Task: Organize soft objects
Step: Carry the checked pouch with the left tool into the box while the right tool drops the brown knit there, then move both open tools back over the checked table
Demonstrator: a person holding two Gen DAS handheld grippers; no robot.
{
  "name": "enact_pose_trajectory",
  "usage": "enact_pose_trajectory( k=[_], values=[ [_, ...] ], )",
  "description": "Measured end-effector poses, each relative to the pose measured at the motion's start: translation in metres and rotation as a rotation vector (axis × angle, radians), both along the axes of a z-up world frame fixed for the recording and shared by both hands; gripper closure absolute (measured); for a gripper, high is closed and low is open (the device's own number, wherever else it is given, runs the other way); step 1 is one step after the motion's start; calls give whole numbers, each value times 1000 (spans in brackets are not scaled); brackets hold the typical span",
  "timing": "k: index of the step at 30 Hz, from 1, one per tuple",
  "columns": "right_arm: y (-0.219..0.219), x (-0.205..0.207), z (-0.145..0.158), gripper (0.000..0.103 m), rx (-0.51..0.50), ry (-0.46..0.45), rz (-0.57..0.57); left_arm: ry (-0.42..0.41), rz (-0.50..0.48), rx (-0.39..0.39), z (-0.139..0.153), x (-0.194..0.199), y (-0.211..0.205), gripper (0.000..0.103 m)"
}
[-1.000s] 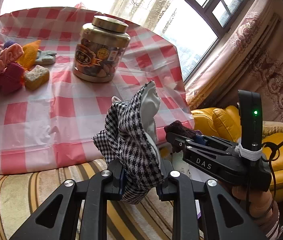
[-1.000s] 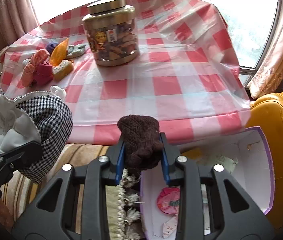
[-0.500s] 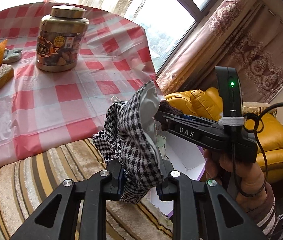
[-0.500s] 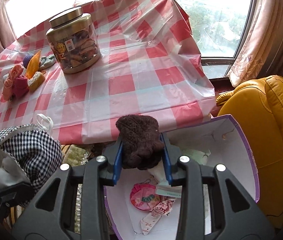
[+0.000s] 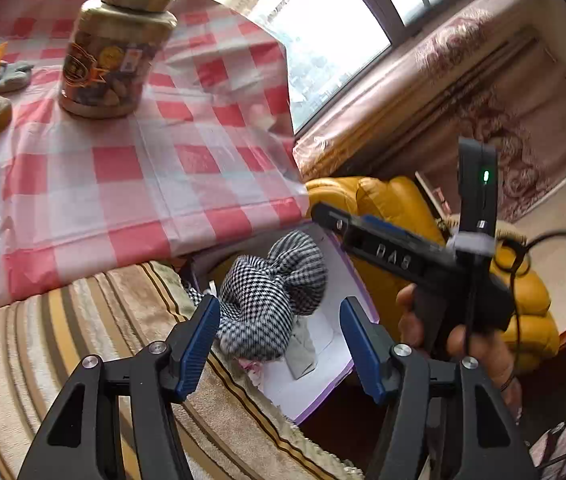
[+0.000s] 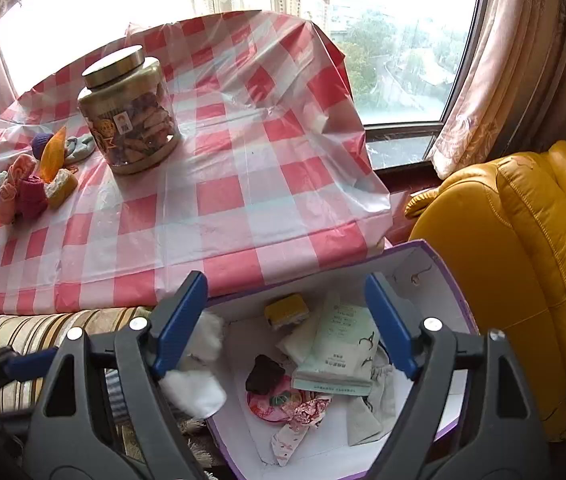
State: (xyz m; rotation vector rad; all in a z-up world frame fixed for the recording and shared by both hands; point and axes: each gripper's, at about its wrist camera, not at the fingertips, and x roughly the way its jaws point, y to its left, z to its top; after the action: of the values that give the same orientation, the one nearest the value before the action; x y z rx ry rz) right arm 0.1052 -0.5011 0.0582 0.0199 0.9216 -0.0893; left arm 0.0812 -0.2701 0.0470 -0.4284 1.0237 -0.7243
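We see a glossy red-checked tablecloth on the far table. Nearer, our left gripper is spreading, the puffy houndstooth pouch loose between its pads over the white, purple-edged box. Our right gripper is widening, empty, above a brown knit lump inside.

Bright window, patterned pink curtains, yellow leather armchair, red-checked table, striped beige sofa

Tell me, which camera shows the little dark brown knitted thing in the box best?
The right wrist view: the brown knitted piece lies in plain sight on the floor of the purple-edged box. In the left wrist view the houndstooth hat covers that part of the box, so it is hidden.
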Motion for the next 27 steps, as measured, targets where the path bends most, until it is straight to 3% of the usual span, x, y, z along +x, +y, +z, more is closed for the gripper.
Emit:
enact_pose_trajectory(
  k=[6, 10, 14, 17, 21, 27],
  values=[
    [15, 2, 8, 19, 2, -7, 30, 84, 116, -183, 88, 15, 58, 34],
    [20, 3, 11, 19, -5, -7, 29, 63, 138, -167, 156, 7, 68, 34],
    [23, 5, 13, 19, -13, -6, 33, 43, 109, -216, 207, -1, 70, 26],
    [25, 7, 13, 19, -11, -2, 33, 42, 54, -288, 226, -7, 69, 26],
    [27, 6, 15, 19, -11, -6, 39, 70, 40, -371, 226, -7, 69, 26],
    [28, 8, 15, 19, -12, 1, 33, 99, -12, -382, 227, -8, 53, 26]
  ],
)
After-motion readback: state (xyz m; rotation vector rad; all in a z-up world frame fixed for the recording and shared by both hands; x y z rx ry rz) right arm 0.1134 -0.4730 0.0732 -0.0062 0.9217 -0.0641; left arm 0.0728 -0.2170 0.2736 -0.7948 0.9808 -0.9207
